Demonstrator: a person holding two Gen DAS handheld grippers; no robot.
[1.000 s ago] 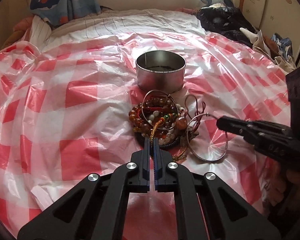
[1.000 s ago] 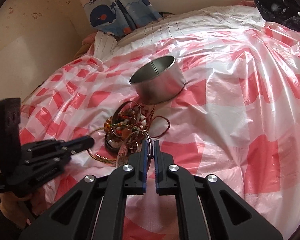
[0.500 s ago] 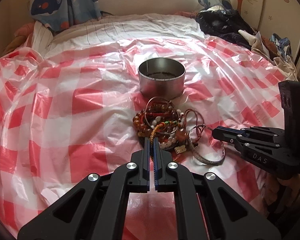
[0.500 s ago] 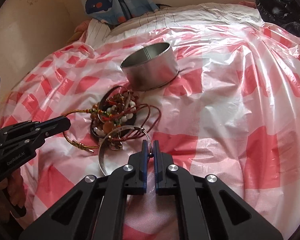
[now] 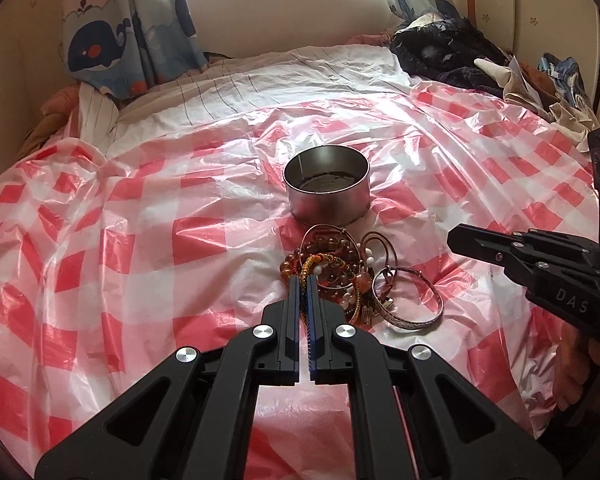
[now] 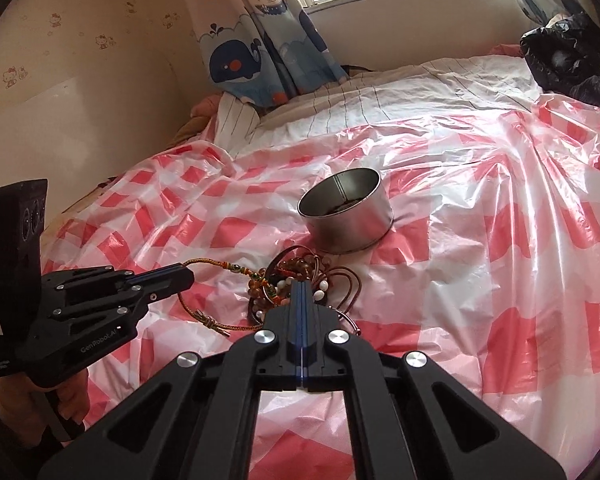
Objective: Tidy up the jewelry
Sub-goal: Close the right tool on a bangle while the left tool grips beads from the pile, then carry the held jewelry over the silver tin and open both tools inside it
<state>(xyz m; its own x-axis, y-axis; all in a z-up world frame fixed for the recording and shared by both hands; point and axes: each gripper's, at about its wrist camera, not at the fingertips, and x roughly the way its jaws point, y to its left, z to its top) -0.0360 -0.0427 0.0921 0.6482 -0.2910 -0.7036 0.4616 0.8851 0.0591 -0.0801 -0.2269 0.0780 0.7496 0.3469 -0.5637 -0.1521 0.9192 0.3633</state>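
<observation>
Item: braided orange-gold cord bracelet [image 6: 220, 266], pinched in your L gripper [image 5: 304, 280]; R gripper [image 6: 302, 286] closed, empty. Lift slow so the tangled bead pile [image 5: 332, 268] stays, then drop it in the round steel tin [image 5: 326, 184].

Bed [image 5: 340, 64] under checked plastic sheet [image 5: 140, 240]

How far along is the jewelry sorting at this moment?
Early. Done: nothing certain; the tin holds something dark, unreadable. In hand: the left gripper is shut on a braided cord running from the bead pile. Left: that pile and the silver bangle lie on the sheet; the right gripper is shut, empty.
</observation>
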